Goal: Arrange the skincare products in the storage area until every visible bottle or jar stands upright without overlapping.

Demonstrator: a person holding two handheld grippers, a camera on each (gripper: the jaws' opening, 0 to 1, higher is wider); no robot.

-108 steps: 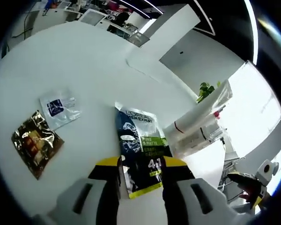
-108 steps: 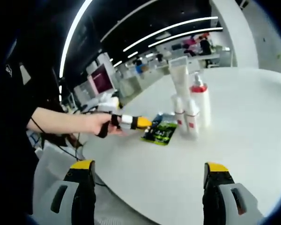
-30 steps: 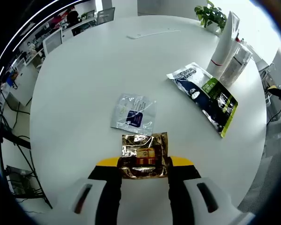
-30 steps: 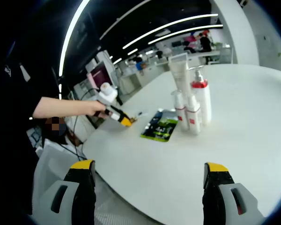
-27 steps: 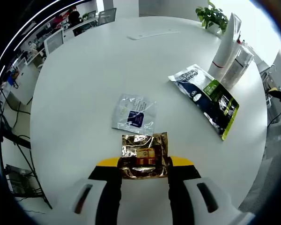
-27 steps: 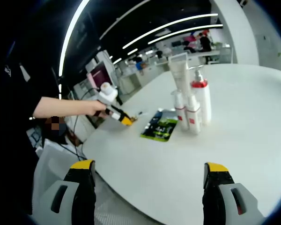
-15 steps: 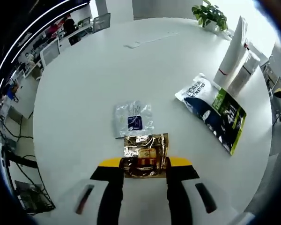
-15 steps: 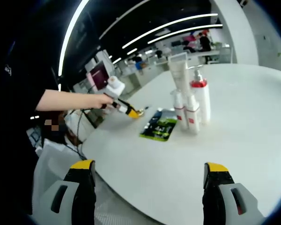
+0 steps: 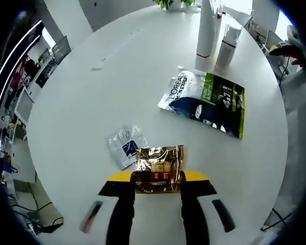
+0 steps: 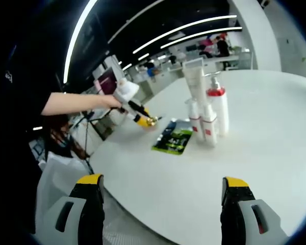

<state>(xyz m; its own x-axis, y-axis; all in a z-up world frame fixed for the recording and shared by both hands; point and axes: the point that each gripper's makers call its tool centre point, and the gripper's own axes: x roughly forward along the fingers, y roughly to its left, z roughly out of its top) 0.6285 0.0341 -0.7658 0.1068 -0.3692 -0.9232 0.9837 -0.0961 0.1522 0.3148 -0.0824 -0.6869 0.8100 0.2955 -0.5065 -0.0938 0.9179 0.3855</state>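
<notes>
bench (image 9: 92, 97): carries everything
bottles (image 10: 206, 115): upright, clustered, touching or nearly so
large pouch (image 9: 205, 103): flat, just before the bottles
small sachet (image 9: 123, 146): flat, apart from pouch, beside the foil packet (image 9: 158, 168)

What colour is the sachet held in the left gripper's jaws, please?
Shiny gold sachet, clearest in the left gripper view.

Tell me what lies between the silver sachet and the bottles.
The dark-and-green pouch lies flat between the silver sachet and the bottles, in the left gripper view; otherwise bare table.
</notes>
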